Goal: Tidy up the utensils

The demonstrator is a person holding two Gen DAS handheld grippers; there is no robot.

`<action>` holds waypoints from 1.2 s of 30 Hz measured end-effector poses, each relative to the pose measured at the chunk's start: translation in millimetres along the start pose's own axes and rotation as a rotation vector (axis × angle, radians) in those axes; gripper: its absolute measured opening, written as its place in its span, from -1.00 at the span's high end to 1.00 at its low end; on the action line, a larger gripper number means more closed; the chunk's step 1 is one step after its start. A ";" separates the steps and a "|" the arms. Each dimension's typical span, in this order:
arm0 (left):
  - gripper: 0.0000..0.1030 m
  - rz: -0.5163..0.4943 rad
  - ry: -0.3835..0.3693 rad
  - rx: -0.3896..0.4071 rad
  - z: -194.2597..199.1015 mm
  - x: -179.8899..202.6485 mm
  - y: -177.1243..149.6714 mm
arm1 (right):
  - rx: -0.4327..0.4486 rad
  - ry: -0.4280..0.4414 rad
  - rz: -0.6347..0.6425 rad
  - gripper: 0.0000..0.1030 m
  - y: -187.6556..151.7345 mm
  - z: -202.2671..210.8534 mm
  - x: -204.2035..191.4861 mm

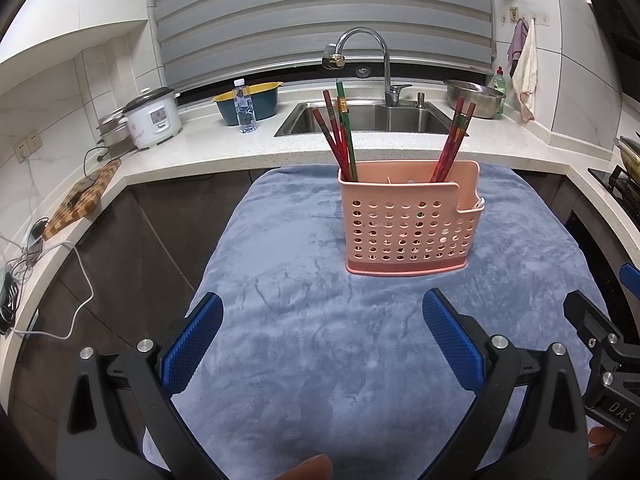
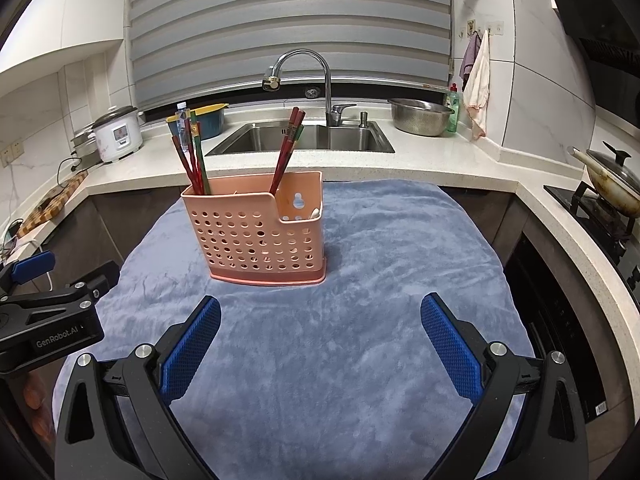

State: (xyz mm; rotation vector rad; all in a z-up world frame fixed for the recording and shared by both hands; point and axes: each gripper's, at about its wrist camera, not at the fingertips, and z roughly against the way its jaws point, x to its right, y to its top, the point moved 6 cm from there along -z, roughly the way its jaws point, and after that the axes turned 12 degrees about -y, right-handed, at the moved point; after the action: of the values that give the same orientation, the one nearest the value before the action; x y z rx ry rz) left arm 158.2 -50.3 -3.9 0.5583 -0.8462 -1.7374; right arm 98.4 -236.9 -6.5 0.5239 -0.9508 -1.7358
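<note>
Blue-padded left gripper [image 1: 322,330] hovers over the grey-blue towel [image 1: 280,264], fingers spread wide and holding nothing. Ahead stands the pink perforated utensil holder [image 1: 410,222], upright on the towel. One bundle of red and green chopsticks [image 1: 340,136] leans in its left end; a second bundle [image 1: 454,144] leans further right. Right gripper [image 2: 320,330] hovers likewise, fingers wide apart and empty.

Domestic kitchen. Evidence: steel sink [image 2: 304,138] with faucet [image 2: 304,76] at far counter, rice cooker [image 2: 118,132] far left, wok [image 2: 612,180] on gas hob right, dish soap [image 2: 453,108], tiled walls.
</note>
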 end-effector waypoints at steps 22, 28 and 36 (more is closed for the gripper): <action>-0.85 -0.015 -0.020 -0.024 -2.7 6.4 -1.2 | -0.008 0.000 0.006 -0.87 -3.8 -0.6 -2.7; -0.85 -0.014 -0.016 -0.024 -3.4 5.1 -1.0 | -0.014 0.000 0.013 -0.87 -3.6 -2.5 -3.7; -0.85 -0.020 -0.015 -0.024 -4.5 3.9 0.2 | -0.013 -0.001 0.013 -0.87 -3.6 -2.5 -4.3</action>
State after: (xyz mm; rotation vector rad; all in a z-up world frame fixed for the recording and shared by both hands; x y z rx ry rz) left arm 160.3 -55.3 -6.5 0.5398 -0.8325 -1.7695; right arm 99.8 -233.3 -11.3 0.5073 -0.9407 -1.7298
